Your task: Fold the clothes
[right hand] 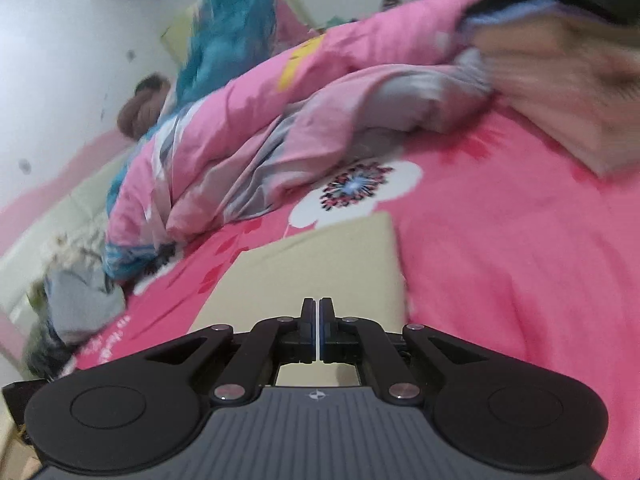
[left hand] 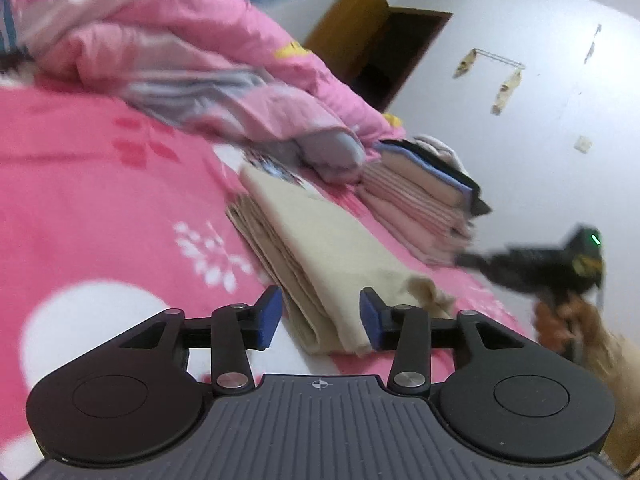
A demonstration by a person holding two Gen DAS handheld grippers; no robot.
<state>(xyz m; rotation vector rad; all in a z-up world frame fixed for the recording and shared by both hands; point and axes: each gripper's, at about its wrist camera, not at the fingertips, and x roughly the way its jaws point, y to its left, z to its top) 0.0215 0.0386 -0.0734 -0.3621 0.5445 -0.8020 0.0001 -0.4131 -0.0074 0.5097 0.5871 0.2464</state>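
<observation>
On the bright pink bedsheet with white flower prints [left hand: 100, 200] we find the folded beige cloth garment [left hand: 320, 248], lying flat as a long, neat bundle. Our left gripper [left hand: 320, 316] stands spread at the near end of that beige garment, one blue pad [left hand: 269, 316] on either side of the end, neither pressing on it. Beyond the garment, at its far side, sits a stack of folded clothes in striped pink, blue and black [left hand: 424, 204], and a rumpled pink quilt [left hand: 192, 60] is heaped past its far end. Our right gripper [right hand: 319, 328] is pressed together with nothing between its fingers; in its own view it hangs above the garment's flat beige top [right hand: 320, 260]. From the left view we see that gripper blurred, beside the stack.
</observation>
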